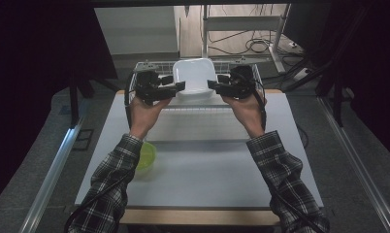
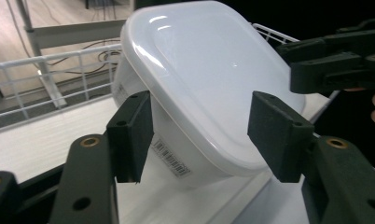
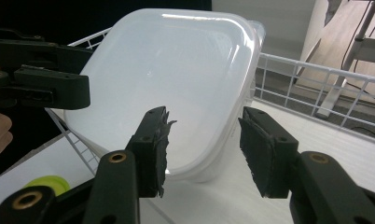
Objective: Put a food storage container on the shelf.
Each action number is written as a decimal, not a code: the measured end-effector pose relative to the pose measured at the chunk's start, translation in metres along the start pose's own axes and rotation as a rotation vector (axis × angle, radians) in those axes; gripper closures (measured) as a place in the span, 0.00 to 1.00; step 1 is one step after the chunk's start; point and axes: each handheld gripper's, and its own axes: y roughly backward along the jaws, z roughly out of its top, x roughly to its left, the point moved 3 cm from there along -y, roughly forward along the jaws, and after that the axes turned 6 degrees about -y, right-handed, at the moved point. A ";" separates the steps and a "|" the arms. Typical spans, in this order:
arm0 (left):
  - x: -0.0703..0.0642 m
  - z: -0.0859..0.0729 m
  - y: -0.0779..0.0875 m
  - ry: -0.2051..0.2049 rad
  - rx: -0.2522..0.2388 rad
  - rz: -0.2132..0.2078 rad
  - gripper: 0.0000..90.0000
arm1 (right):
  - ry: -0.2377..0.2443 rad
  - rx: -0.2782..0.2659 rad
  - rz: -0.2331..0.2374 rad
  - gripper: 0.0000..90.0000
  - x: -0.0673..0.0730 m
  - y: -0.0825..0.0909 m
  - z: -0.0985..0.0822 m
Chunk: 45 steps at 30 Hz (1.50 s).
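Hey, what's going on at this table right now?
A person in plaid sleeves holds a tool in each hand at a white plastic container, which stands tilted in a white wire basket at the far end of the table. The left tool and right tool sit at either side of the container with their jaws open, and neither is pressing on it. A green bowl sits near the left sleeve.
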 end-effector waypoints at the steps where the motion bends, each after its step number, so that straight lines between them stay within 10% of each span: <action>1: 0.002 0.001 -0.001 0.001 0.000 0.010 0.45 | -0.003 -0.001 0.003 0.57 0.000 0.000 0.000; 14: 0.013 0.005 -0.008 0.022 -0.002 0.034 0.42 | -0.010 -0.018 -0.011 0.54 -0.002 -0.005 0.005; 23: 0.012 0.008 -0.012 -0.046 -0.010 0.093 0.31 | -0.034 -0.054 -0.030 0.46 -0.009 -0.005 0.004; 45: -0.024 -0.026 0.024 -0.078 -0.011 -0.050 0.09 | 0.006 -0.034 0.070 0.23 0.004 0.026 -0.030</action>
